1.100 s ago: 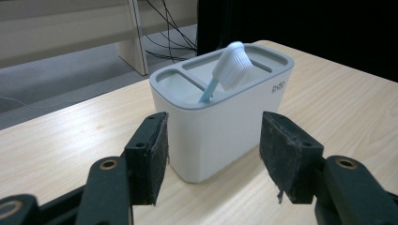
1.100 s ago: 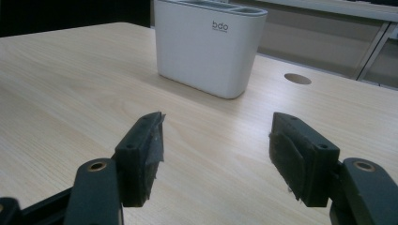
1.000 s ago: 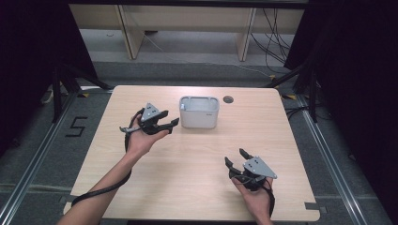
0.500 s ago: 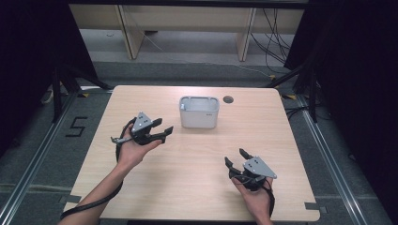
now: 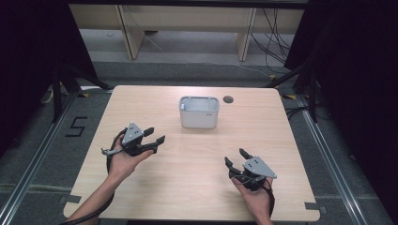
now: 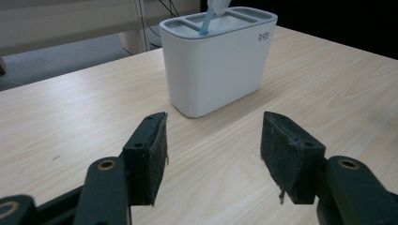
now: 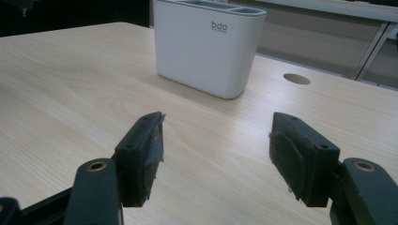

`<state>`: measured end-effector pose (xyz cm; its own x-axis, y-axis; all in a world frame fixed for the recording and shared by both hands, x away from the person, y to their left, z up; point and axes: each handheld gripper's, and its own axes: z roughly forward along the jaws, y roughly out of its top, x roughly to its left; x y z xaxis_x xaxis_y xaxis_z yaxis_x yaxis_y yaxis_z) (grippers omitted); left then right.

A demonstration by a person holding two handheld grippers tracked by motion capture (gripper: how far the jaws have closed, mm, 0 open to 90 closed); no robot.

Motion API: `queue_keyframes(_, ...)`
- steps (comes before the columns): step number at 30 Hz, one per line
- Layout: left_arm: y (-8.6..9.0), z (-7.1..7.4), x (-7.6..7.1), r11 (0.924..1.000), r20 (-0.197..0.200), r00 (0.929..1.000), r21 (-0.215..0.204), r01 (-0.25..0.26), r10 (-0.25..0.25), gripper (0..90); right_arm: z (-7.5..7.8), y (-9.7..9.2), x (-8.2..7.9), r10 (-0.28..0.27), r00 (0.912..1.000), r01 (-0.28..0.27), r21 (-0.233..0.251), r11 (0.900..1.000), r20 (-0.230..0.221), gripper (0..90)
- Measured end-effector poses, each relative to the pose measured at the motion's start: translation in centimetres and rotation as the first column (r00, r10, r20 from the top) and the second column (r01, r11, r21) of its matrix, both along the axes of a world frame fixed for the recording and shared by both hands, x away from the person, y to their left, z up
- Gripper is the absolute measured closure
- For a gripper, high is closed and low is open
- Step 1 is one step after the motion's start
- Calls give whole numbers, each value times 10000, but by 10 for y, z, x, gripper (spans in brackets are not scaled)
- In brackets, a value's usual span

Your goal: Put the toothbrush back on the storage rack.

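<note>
A white holder [image 5: 199, 112] stands upright on the far middle of the wooden table [image 5: 187, 183], just beside a dark round hole [image 5: 228, 99] in the tabletop. It is a rounded oblong box, and in the high view its long axis runs across the table from side to side, with its open, compartmented top facing up. In the left gripper view the holder [image 6: 217, 58] stands turned at an angle, its broad wall and one rounded end both visible, small lettering near the rim, and a pale blue handle [image 6: 207, 21] rises from one of the rear compartments, leaning slightly; what the handle belongs to cannot be told. In the right gripper view the holder [image 7: 206, 44] shows its broad lettered face, with the hole [image 7: 296, 78] behind and to the side. The left gripper [image 5: 155, 136] is held above the table near its left side, well apart from the holder, its jaws spread wide with nothing between them and aimed toward the holder. The right gripper [image 5: 237, 158] sits low near the front right of the table, its jaws also spread and empty, pointing up the table toward the holder.
</note>
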<state>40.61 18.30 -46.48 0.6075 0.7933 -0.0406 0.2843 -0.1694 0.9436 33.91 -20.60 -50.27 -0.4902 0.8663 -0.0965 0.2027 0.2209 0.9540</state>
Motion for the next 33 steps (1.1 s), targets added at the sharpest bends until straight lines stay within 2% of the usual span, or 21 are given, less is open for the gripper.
queue_keyframes(1, 2, 0, -2, 9999, -32, 10000, 131, -59, 60, 410, 0, 2, -2, -68, 9997, 72, 186, 9998, -231, 364)
queue_keyframes(4, 6, -4, -8, 9999, 59, 9999, 121, -107, 106, 409, 0, 2, -1, -27, 9998, 30, 155, 9999, -198, 364)
queue_keyframes(5, 8, -5, -10, 9996, 51, 9999, 246, -144, 142, 409, 0, 2, -1, -46, 9998, 49, 145, 9999, -201, 364)
queue_keyframes(6, 11, -8, -14, 9997, 92, 9997, 116, -210, 209, 408, 0, 2, -1, -15, 9997, 20, 199, 9998, -246, 364)
queue_keyframes(11, 21, -14, -26, 9986, 226, 9984, 60, -521, 519, 409, 0, 1, -2, -89, 9997, 93, 215, 9997, -219, 364)
queue_keyframes(15, 27, -20, -33, 9978, 187, 9977, -49, -658, 659, 408, 0, 2, -2, -119, 9996, 125, 236, 9996, -254, 364)
queue_keyframes(16, 30, -23, -36, 9975, 230, 9973, -128, -696, 698, 408, 0, 0, -1, -68, 9999, 68, 87, 9999, -101, 364)
queue_keyframes(17, 34, -28, -41, 9967, 260, 9964, -79, -809, 811, 408, 1, 1, -2, -55, 9996, 58, 120, 9999, -260, 364)
queue_keyframes(20, 38, -33, -45, 9962, 263, 9960, -207, -849, 855, 408, 1, 1, -2, -98, 9995, 104, 196, 9998, -307, 364)
queue_keyframes(22, 45, -38, -52, 9937, 278, 9936, -254, -1089, 1096, 408, 1, 1, -3, -84, 9994, 91, 226, 9997, -333, 364)
queue_keyframes(26, 51, -42, -56, 9920, 378, 9921, -442, -1178, 1195, 408, 0, 1, -2, -47, 9997, 50, 108, 9999, -242, 364)
queue_keyframes(27, 54, -45, -58, 9914, 372, 9911, -338, -1266, 1279, 407, 0, 2, -1, 5, 9999, -3, 106, 9999, -159, 364)
queue_keyframes(32, 56, -52, -62, 9904, 486, 9898, -416, -1318, 1337, 405, 0, 3, -2, 24, 9997, -20, 176, 9998, -247, 363)
queue_keyframes(33, 56, -54, -63, 9892, 626, 9879, -457, -1391, 1418, 404, 0, 3, -2, 4, 9997, 0, 179, 9998, -231, 364)
